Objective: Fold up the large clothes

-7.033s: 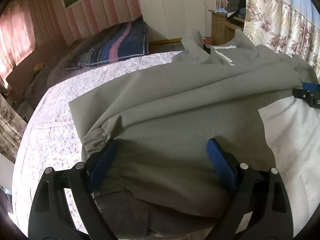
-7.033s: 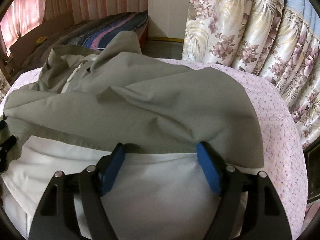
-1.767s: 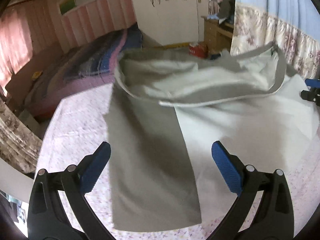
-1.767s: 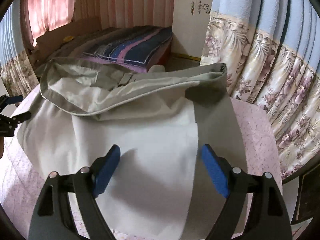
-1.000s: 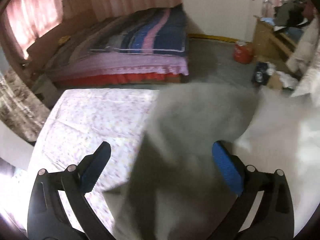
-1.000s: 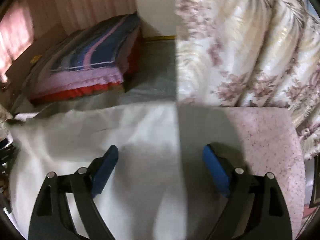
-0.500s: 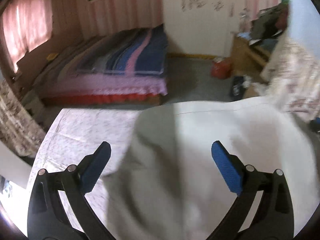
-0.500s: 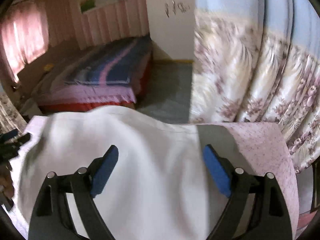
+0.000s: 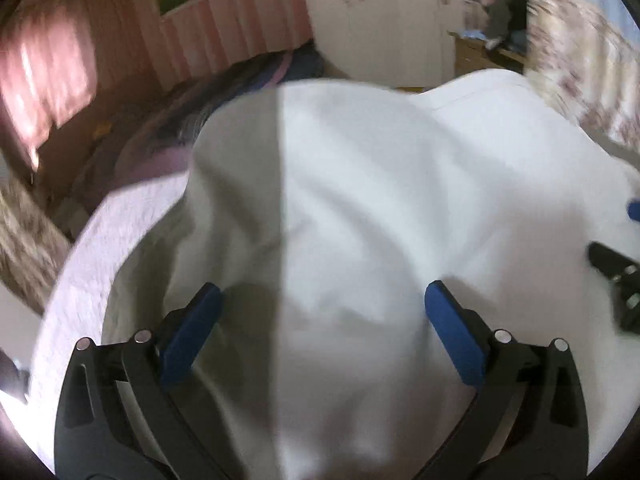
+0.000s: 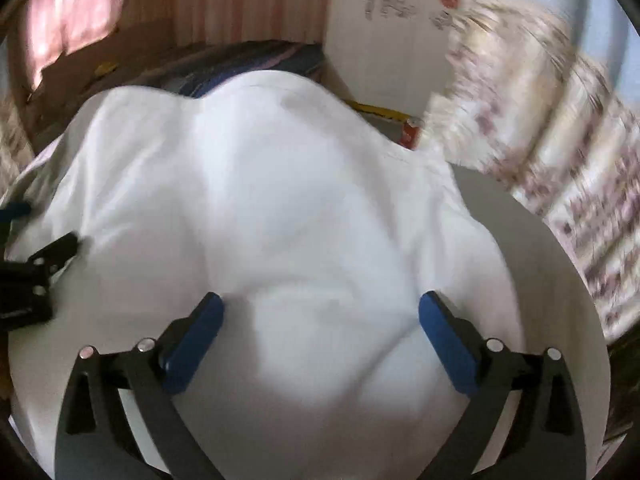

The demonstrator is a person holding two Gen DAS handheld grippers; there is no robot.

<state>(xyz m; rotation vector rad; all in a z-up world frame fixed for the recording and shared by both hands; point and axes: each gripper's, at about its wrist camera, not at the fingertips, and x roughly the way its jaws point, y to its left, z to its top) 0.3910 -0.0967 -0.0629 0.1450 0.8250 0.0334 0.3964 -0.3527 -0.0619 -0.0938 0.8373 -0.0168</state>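
**Jaws spread, garment bunched, folding unfinished**

Left wrist view: left gripper (image 9: pixel 322 312) stands wide apart, gripping nothing, over the garment (image 9: pixel 360 208) mounded on the bed (image 9: pixel 120 216).

Right wrist view: right gripper (image 10: pixel 320 316) likewise spread; garment (image 10: pixel 280 200) billowed, likely needing flattening and folding.

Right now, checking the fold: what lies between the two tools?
Only the white garment, billowed, spans from the left tool to the right tool; both wrist views show it.

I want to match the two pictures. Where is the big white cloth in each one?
Left wrist: the cloth fills the middle, bulging up ahead of the open left gripper.
Right wrist: the cloth fills the middle, ahead of the open right gripper.
Shared landmark: the white door behind it.
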